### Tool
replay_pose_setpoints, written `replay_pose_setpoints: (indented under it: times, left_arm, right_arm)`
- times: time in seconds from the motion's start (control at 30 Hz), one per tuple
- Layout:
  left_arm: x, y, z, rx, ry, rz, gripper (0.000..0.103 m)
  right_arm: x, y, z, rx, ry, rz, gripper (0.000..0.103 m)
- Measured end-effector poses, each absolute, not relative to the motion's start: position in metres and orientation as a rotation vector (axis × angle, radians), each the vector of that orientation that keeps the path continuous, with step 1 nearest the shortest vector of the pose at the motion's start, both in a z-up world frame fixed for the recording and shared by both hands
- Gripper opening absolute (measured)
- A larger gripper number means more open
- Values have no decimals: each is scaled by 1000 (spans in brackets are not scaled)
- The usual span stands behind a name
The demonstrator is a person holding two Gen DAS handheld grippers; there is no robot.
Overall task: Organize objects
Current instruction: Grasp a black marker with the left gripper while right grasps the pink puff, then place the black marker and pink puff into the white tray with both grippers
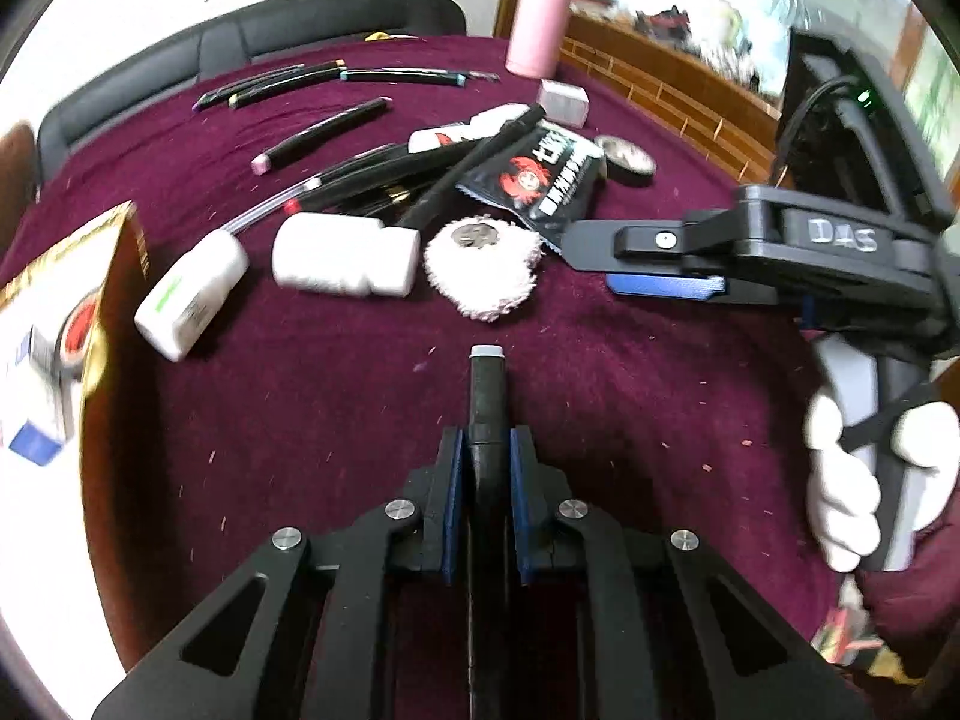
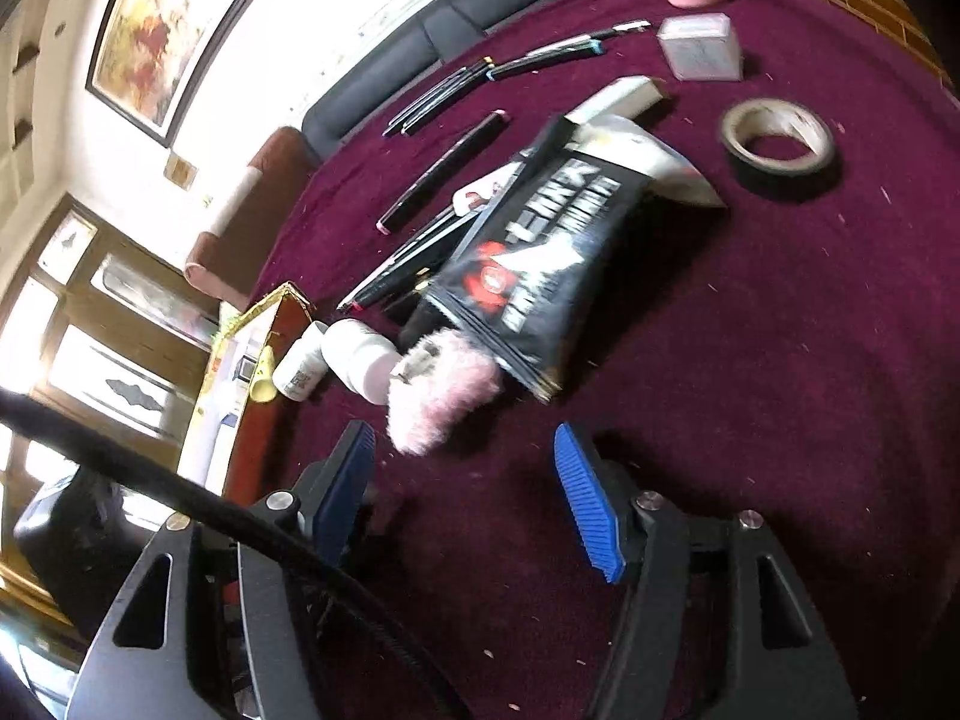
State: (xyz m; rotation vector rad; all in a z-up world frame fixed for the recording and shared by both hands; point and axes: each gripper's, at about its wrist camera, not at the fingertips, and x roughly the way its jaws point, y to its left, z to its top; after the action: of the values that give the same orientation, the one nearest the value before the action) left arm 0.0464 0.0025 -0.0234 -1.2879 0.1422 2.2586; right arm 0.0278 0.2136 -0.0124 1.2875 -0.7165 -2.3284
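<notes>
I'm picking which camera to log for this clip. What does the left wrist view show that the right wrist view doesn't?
Only the left wrist view shows the left gripper, jaws shut on a black marker, plus the right gripper from the side and the white-gloved hand holding it.

Only the right wrist view shows the right gripper's jaws open with nothing between them, and a framed painting on the wall.

Both show the maroon tablecloth, black snack packet, pink fluffy pad, white bottle, tape roll and pink cup.
</notes>
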Motion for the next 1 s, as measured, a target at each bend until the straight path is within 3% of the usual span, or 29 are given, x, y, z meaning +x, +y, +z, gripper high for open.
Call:
replay_pose_setpoints:
  times: [0.27, 0.3, 0.33, 0.37, 0.6, 1.0]
  left_arm:
    - [90, -23, -2, -1198, -26, 2293, 12]
    - [90, -25, 1, -1187, -41, 2296, 12]
    - [91, -28, 3, -1173, -58, 2300, 12]
    - [95, -34, 7, -1151, -80, 2309, 12]
    - [107, -74, 26, -1022, -216, 2362, 12]
    - [132, -187, 64, -793, -523, 2510, 12]
  right_arm:
    - [8, 168, -20, 1385, -520, -2478, 62]
    - [7, 163, -21, 1383, -498, -2502, 56]
    - [7, 163, -22, 1378, -497, -2524, 38]
    - [7, 163, -23, 1372, -513, -2513, 31]
    - [23, 173, -12, 1331, -598, -2446, 29]
    - [49, 90, 56, 1163, -388, -2321, 29]
